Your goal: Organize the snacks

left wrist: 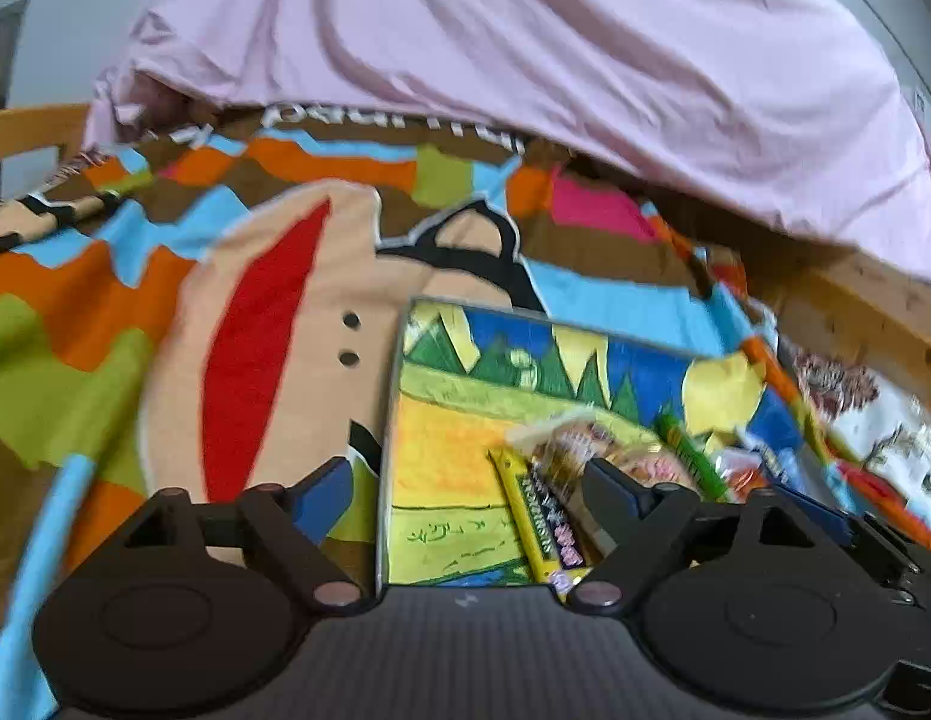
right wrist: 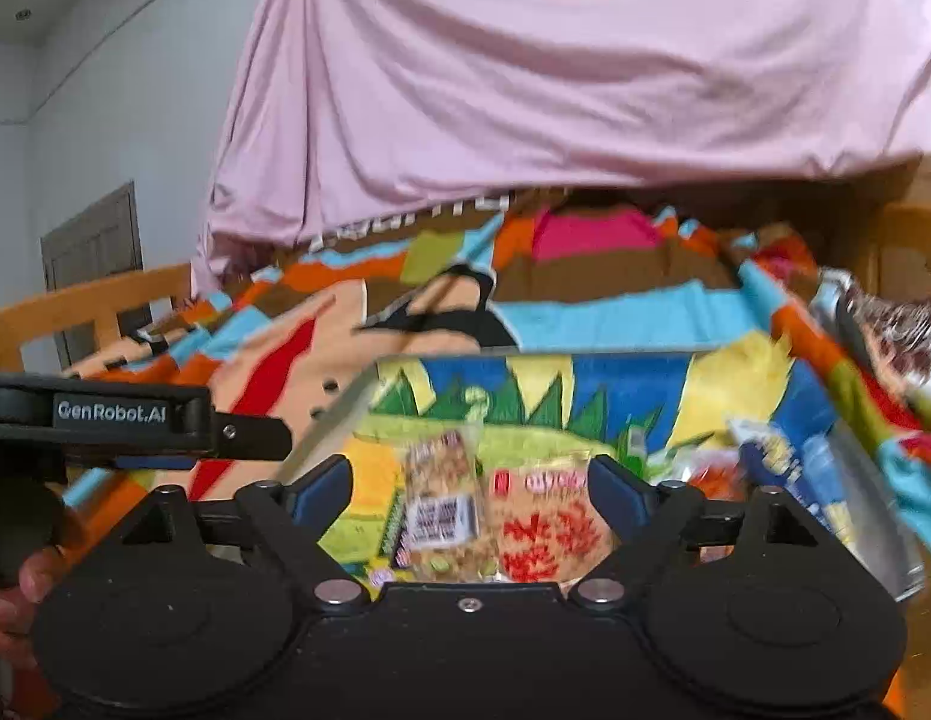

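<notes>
A shallow tray [left wrist: 399, 372] with a painted yellow, green and blue floor lies on the patterned blanket. In it lie a long yellow pack [left wrist: 534, 516], a clear wrapped snack [left wrist: 576, 441] and a green stick pack [left wrist: 687, 450]. My left gripper [left wrist: 468, 480] is open over the tray's left part, nothing between its fingers. In the right wrist view the tray [right wrist: 339, 414] holds a nut bar [right wrist: 441, 498] and a red-printed packet [right wrist: 546, 516]. My right gripper [right wrist: 471, 480] hangs open above these two, its pads apart from them. A blue and white packet [right wrist: 783, 462] lies further right.
A multicoloured blanket [left wrist: 255, 300] covers the bed, and a pink sheet [left wrist: 525, 48] hangs behind it. A wooden bed rail [right wrist: 93, 300] runs on the left. A shiny foil pack [right wrist: 903, 330] sits right of the tray. A hand [right wrist: 21, 588] holds the left gripper's housing [right wrist: 111, 411].
</notes>
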A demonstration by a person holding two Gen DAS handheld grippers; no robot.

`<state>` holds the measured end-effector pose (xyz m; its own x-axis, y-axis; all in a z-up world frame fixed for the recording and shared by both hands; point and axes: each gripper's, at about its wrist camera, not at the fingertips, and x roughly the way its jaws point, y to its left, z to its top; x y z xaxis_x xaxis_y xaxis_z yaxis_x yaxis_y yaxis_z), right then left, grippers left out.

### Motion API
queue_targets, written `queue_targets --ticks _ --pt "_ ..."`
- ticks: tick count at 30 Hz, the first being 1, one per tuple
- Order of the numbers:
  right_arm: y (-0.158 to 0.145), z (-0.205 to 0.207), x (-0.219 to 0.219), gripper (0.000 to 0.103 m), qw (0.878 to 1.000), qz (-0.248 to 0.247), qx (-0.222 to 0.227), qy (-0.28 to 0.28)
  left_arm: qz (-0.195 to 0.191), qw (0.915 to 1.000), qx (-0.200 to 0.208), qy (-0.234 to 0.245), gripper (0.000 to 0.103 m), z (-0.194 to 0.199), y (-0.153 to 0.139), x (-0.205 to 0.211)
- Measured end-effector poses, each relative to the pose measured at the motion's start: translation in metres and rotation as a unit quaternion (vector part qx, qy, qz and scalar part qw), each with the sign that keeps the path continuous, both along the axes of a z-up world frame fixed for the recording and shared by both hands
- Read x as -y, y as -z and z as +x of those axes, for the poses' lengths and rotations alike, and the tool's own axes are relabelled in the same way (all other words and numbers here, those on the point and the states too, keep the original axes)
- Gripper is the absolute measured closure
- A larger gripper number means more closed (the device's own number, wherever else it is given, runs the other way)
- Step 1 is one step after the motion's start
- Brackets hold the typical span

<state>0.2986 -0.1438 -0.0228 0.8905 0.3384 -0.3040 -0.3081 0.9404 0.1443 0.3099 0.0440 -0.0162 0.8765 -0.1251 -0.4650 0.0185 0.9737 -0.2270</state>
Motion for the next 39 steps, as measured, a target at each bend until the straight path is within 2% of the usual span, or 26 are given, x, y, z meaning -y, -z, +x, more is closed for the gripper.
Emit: queue_targets --ticks 2,6,10,16,27,34,39 --pt "-0.015 -0.015 0.006 0.007 1.000 0.006 0.013 0.007 -0.003 0.9999 0.008 -0.008 0.010 -0.012 -0.010 -0.001" --pt "-0.041 -0.045 0.021 0.002 0.999 0.019 0.028 0.023 0.000 0.9991 0.036 -0.025 0.001 -0.044 -0.034 0.000" --pt "-0.058 -0.084 0.039 0.001 0.999 0.039 0.024 0.026 -0.003 0.9979 0.051 -0.039 0.001 -0.082 -0.051 0.001" --pt "-0.070 -0.144 0.052 0.001 0.999 0.023 0.026 0.027 -0.006 0.9967 0.063 -0.051 0.001 -0.146 -0.060 0.004" --pt "-0.068 -0.232 0.061 0.001 0.998 0.028 0.023 0.058 0.027 0.9946 0.080 -0.061 0.001 -0.241 -0.057 0.015" --pt "-0.058 -0.258 0.055 0.001 0.998 0.007 0.015 0.061 0.026 0.9957 0.058 -0.068 0.001 -0.269 -0.041 0.009" --pt "-0.047 -0.257 0.044 0.001 0.999 -0.015 0.006 0.046 0.028 0.9958 0.041 -0.077 0.001 -0.272 -0.028 0.003"
